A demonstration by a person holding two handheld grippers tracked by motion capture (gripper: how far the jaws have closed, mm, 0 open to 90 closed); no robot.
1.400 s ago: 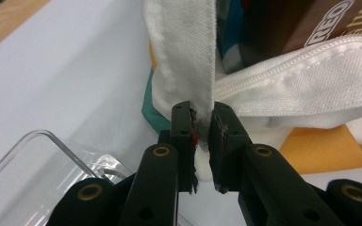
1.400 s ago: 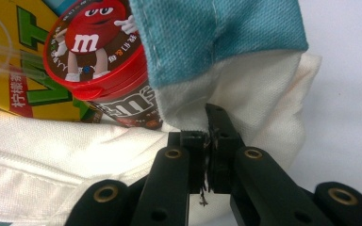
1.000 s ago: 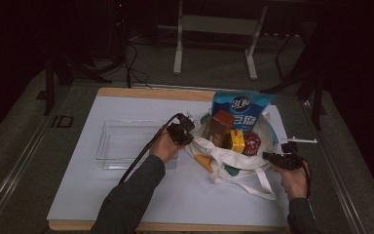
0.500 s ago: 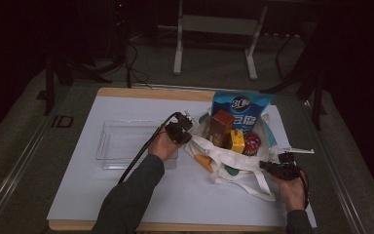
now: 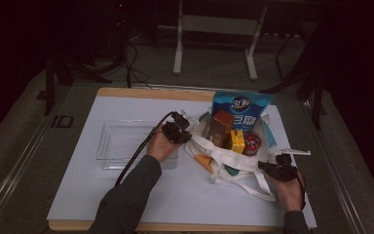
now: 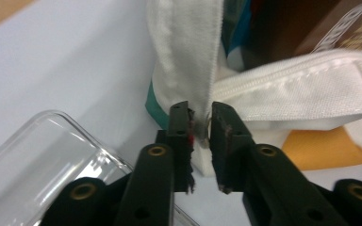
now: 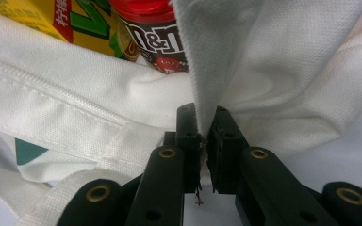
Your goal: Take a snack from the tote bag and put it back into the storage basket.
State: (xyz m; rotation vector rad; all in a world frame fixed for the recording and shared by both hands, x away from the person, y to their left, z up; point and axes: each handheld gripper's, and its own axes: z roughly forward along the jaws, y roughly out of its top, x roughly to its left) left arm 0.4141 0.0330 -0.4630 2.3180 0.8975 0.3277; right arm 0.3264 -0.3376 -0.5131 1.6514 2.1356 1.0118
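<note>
The left gripper has its jaws drawn in narrow, with an edge of the white tote bag running between them. A thin slit of light shows beside the cloth, and the jaws have just been easing apart a little, so the fabric sits between them rather than being firmly squeezed. In the high view this left gripper sits at the bag's left rim, just beside the clear plastic tray.

The right gripper has its jaws pulled nearly together on a fold of the same bag, with the cloth pinched flat between the pads (no gap shows on either side of it). In the high view the right gripper is at the bag's near right corner, close to the front edge of the white surface.

The tote bag lies on the right half of the surface, mouth facing up and spread between the two grippers, and its straps trail toward the front edge.

Counted: two grippers and one bag. One blue packet stands at the back of the bag. In the bag's mouth are one brown carton, one yellow carton and one red-lidded candy tub (its brown label reads M&M's in the right gripper view). One orange item shows partly under the bag's left edge, too covered to name. One clear tray lies on the left half of the surface, with nothing visible in it.
</note>
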